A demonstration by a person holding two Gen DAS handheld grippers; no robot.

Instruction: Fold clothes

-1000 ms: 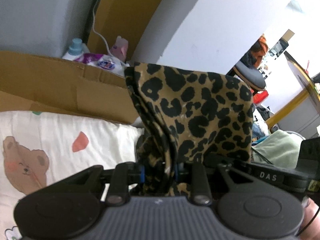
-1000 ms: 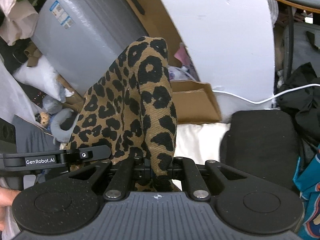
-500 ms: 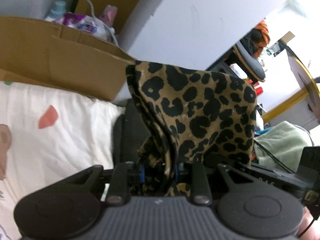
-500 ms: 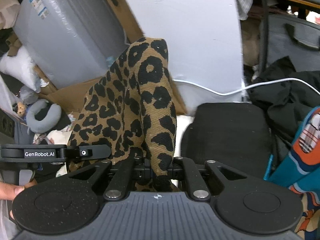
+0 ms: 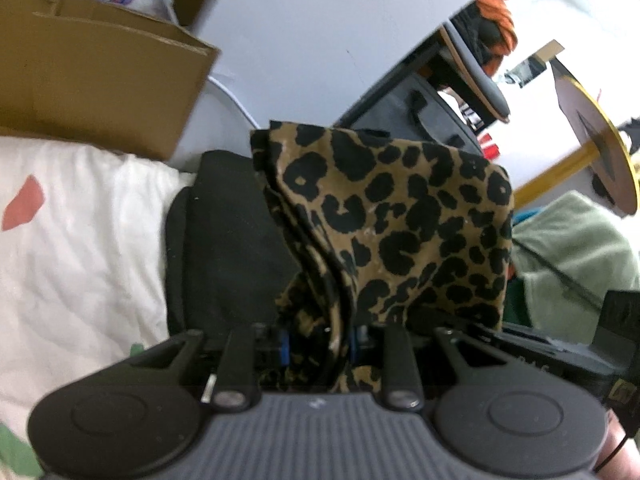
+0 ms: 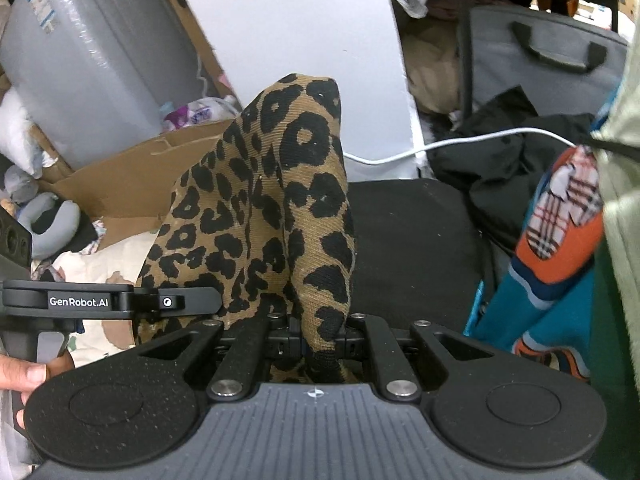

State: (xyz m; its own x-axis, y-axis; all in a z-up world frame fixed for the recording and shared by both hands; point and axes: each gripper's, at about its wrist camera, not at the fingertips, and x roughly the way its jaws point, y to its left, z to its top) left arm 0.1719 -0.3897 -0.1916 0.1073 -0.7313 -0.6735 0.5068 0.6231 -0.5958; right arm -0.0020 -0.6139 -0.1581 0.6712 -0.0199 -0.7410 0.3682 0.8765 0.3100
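So the leopard-print cloth (image 5: 400,216) is clamped at both ends, one bunch pinched tight in the left gripper (image 5: 320,344) and another squeezed between the nearly closed jaws of the right gripper (image 6: 320,340), and it's held up off the bedding with the loose fabric standing up in front of each camera. The grip looks the same as it did a second ago, nothing has slipped. What's changed is the background: both views have been tipped downward and carried along. In the left wrist view the cardboard box (image 5: 92,80) has slid up into the top left corner, the bear print on the white sheet (image 5: 80,240) seen a second ago is gone from view, and a black cushion (image 5: 224,240) that wasn't seen before is now right behind the cloth, at the sheet's right edge. The pale green garment (image 5: 580,256) can be seen at the right. In the right wrist view the grey wrapped bundle (image 6: 100,60) has been pushed up to the top left, the black cushion (image 6: 416,248) fills more of the middle, and a teal and orange garment (image 6: 552,248) is much more in view at the right edge. The other gripper's handle, with a hand (image 6: 24,376) on it, is seen at the left.
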